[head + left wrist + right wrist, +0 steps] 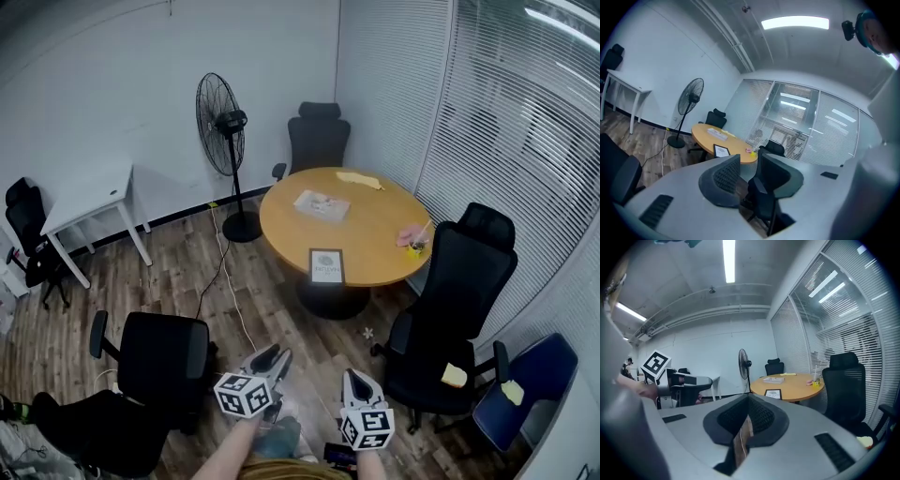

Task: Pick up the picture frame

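The picture frame (326, 266) is dark-edged with a white print and lies flat at the near edge of the round wooden table (375, 234). It is small and distant in the left gripper view (721, 151) and the right gripper view (773, 394). Both grippers hang low at the bottom of the head view, far short of the table. My left gripper (279, 354) (749, 161) is open with nothing between its jaws. My right gripper (352, 375) (747, 401) is shut and empty, with only a thin slit between its jaws. In the right gripper view, the left gripper (708, 379) is at the left.
A black office chair (459, 281) stands at the table's right, another (319, 136) behind it, and a third (164, 356) close on my left. A standing fan (220, 122) and a white desk (94, 197) line the back wall. A book (322, 204) and a yellow cup (413, 249) lie on the table.
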Action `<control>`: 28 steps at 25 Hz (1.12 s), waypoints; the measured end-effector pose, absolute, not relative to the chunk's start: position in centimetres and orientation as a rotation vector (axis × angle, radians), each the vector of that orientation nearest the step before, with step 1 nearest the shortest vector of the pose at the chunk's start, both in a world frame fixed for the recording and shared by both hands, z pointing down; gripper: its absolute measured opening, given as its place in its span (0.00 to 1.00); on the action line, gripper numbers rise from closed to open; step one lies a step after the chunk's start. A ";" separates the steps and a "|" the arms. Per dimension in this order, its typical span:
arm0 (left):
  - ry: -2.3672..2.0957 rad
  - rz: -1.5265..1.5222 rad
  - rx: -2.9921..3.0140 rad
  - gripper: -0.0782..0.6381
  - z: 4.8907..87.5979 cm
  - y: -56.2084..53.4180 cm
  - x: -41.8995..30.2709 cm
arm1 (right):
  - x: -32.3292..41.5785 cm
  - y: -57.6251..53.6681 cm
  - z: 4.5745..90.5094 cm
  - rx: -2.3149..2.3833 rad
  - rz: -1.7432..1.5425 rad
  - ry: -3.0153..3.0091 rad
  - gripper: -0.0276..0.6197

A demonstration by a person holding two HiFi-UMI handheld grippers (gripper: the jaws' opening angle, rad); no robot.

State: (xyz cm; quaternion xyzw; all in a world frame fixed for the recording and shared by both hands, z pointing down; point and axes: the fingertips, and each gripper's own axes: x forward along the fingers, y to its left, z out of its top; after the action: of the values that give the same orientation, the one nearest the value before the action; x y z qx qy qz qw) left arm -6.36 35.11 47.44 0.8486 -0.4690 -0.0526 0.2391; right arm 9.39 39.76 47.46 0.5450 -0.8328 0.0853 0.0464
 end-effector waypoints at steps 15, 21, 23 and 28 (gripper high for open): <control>-1.280 -0.069 2.248 0.31 52.3 18.3 -6.7 | 10.4 23.5 51.5 1.657 0.349 -2.443 0.06; -1.244 -0.042 2.243 0.31 52.8 8.9 -7.4 | 9.8 13.7 51.4 1.674 0.359 -2.400 0.06; -1.229 -0.036 2.243 0.31 53.0 6.3 -7.7 | 9.8 11.1 51.7 1.687 0.349 -2.386 0.06; -1.176 -0.025 2.253 0.31 53.5 1.3 -8.2 | 10.2 6.8 50.7 1.781 0.352 -2.343 0.06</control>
State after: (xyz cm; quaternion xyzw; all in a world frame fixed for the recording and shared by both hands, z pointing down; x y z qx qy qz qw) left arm -8.24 1.35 53.47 0.8469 -0.4421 -0.0093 0.2955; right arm 10.16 6.82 50.72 0.5986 -0.7873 0.1184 0.0887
